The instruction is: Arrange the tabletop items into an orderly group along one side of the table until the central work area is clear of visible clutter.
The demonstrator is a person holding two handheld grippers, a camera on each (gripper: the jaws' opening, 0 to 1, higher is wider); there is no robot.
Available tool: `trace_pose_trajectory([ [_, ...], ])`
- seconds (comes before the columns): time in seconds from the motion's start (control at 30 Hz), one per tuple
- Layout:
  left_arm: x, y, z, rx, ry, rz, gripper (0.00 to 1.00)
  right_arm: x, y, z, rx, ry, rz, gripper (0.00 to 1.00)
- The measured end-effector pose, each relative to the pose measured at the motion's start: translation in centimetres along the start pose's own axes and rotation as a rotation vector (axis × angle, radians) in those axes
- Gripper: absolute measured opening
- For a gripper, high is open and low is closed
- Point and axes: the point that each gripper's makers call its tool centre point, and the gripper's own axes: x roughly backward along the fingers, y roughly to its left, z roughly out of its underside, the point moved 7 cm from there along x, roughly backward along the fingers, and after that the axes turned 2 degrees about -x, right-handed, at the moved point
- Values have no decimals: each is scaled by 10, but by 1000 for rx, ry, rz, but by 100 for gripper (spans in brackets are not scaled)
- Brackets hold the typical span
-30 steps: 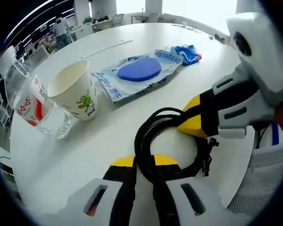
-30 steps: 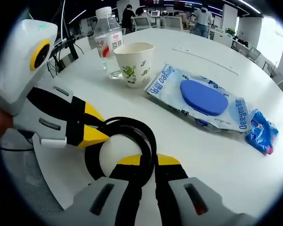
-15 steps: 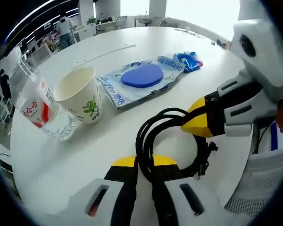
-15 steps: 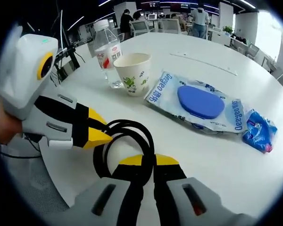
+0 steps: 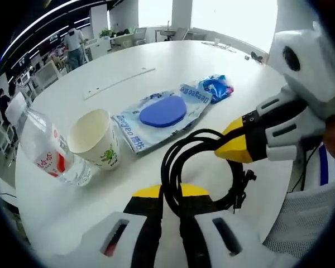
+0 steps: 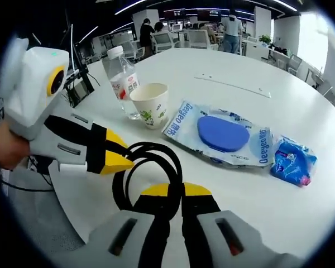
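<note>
white round bench [image 5: 156, 56] in an open office, desks and people behind. on it: water bottle [image 6: 121, 78], paper cup [image 6: 151, 105], wipes pack [image 6: 220, 137], blue wrapper [image 6: 293, 162]. black cable coil [image 5: 198, 173] near bench edge, left tongs [image 5: 170, 195] and right tongs [image 6: 170, 192] both clamped on it. versus 1.0 s ago: views pulled back and higher; items unmoved.

Office desks, chairs [image 6: 196, 38] beyond table; people [image 6: 232, 28] standing; bright windows [image 5: 234, 17] behind.

open-plan office | rows of desks [image 6: 204, 38] | ceiling strip lights [image 6: 128, 8] | people standing [image 6: 232, 27]
</note>
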Motion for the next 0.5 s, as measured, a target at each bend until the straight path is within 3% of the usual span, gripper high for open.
trace_pose_trajectory([
  [0.5,-5,-22,-40,-58,-55,48,6,37,-31,-10,-34,-49,57,3],
])
